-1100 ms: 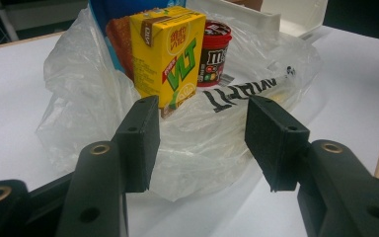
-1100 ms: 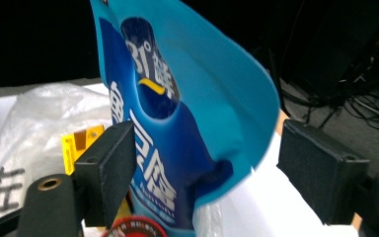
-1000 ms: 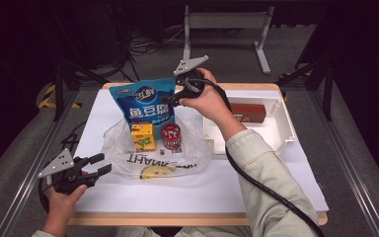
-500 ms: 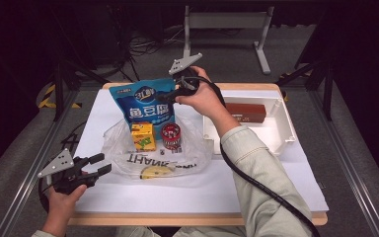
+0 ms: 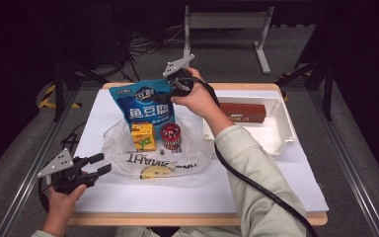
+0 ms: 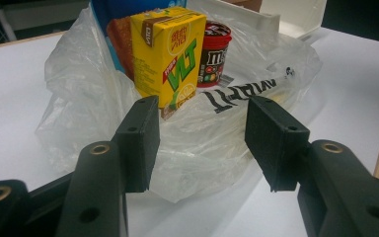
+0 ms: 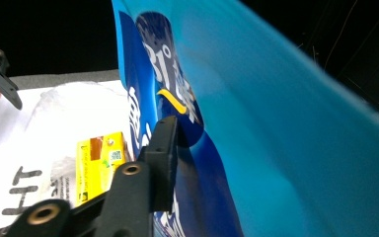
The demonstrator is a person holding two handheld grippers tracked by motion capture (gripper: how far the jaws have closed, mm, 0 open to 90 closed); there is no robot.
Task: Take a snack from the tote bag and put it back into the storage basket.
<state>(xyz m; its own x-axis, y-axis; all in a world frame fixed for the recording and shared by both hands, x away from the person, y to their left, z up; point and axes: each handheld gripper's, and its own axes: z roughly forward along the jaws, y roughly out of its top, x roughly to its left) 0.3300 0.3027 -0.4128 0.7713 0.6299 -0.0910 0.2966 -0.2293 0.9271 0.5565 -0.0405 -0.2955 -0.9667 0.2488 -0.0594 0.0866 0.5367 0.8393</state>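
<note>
A white-topped table point(image 5: 256, 187) with a wooden edge is seen from above in a dark room, with cables and a metal stand on the grey floor at the top of the frame. At the centre of the high view a blue snack bag point(image 5: 147, 106) is held upright by its top right corner, clamped in the right gripper point(image 5: 173, 92). In the right gripper view one black jaw is pressed flat against the bag's blue face point(image 7: 286, 128); the other jaw is hidden behind the bag. The bag's lower edge is set inside a clear plastic bag point(image 5: 187, 155) printed with black letters, which is spread on the table just below centre. A yellow VLT drink carton point(image 5: 142, 136) and a red-lidded M&M's tub point(image 5: 170, 135) stand upright and side by side in the plastic bag, in front of the blue bag. A white tray point(image 5: 276, 140) lies at centre right, with a brown box point(image 5: 243, 112) in it. At the lower left, the left gripper point(image 5: 100, 163) is held just off the plastic bag's edge, its jaws spread apart and grasping nothing.
</note>
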